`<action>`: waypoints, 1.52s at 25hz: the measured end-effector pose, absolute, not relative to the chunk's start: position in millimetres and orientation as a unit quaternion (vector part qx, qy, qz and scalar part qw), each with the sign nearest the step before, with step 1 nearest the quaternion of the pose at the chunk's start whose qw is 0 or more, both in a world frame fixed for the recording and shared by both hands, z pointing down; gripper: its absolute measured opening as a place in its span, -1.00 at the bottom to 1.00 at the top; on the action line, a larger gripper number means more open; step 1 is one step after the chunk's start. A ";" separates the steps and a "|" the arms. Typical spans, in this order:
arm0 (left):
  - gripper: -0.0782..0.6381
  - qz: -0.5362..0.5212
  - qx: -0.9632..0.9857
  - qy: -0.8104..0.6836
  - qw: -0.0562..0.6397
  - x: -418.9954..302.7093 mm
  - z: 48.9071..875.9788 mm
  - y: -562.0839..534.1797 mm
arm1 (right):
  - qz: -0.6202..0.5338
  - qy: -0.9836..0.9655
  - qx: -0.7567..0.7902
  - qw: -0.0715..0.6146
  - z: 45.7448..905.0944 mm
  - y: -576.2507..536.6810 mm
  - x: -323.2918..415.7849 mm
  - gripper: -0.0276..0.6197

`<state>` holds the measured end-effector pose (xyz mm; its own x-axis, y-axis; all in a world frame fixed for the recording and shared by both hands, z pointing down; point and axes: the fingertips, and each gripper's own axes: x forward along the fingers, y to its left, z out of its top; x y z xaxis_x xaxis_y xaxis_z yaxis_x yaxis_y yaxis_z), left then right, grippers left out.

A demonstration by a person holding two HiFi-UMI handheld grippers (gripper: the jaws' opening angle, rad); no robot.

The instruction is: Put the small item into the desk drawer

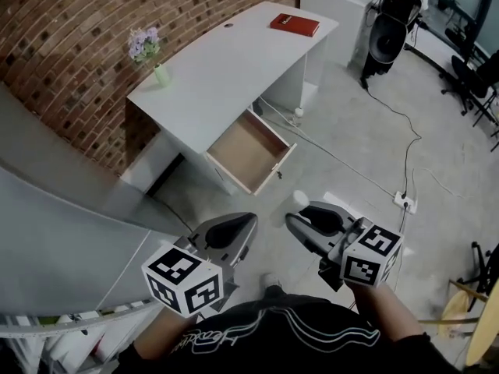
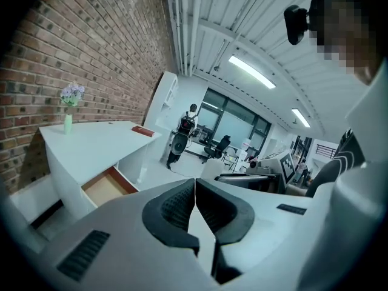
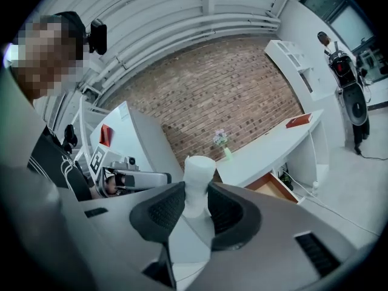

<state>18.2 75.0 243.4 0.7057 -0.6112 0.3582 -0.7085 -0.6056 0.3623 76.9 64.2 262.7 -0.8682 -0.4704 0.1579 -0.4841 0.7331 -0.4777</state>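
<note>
A white desk [image 1: 226, 68] stands against the brick wall, and its wooden drawer [image 1: 251, 153] is pulled out and looks bare inside. My right gripper [image 1: 296, 209] is shut on a small white cylinder-shaped item [image 3: 197, 183], whose top [image 1: 300, 199] sticks out past the jaw tips. It hovers over the floor, nearer to me than the drawer. My left gripper [image 1: 248, 223] hangs beside it to the left, shut with nothing between its pads [image 2: 195, 205]. The drawer [image 2: 106, 187] shows at the left gripper view's lower left and at the right gripper view's right [image 3: 273, 187].
On the desk stand a green vase with purple flowers [image 1: 152, 53] and a red book [image 1: 295, 24]. A cable and a power strip [image 1: 403, 202] lie on the floor to the right. A black speaker on a stand [image 1: 386, 33] is behind. A grey counter [image 1: 54, 185] borders the left.
</note>
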 end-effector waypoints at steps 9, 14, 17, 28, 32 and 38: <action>-0.71 0.115 0.883 -0.376 0.258 18.2 266.4 16.6 | 0.261 -0.929 0.261 0.031 277.3 2.8 82.5 -0.53; -0.71 0.122 0.884 -0.366 0.265 11.6 284.6 -16.0 | 0.255 -0.925 0.279 0.044 292.4 -31.0 78.0 -0.53; -0.71 0.129 0.884 -0.355 0.275 6.3 299.1 -42.6 | 0.249 -0.921 0.291 0.062 304.6 -58.3 74.0 -0.53; -0.71 0.153 0.872 -0.342 0.316 -22.8 367.5 -157.1 | 0.257 -0.910 0.302 0.119 358.3 -176.5 46.2 -0.53; -0.71 0.151 0.861 -0.346 0.340 -37.2 399.1 -189.5 | 0.254 -0.910 0.293 0.145 387.9 -217.6 28.2 -0.53; -0.71 0.156 0.846 -0.372 0.348 -56.2 447.2 -219.5 | 0.239 -0.910 0.279 0.195 434.0 -256.7 3.1 -0.53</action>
<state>-56.2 -219.5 447.2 0.6747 -0.5214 0.5224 -0.7380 -0.4812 0.4730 3.1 -256.7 434.0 -0.7686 -0.4146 0.4872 -0.6005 0.7301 -0.3261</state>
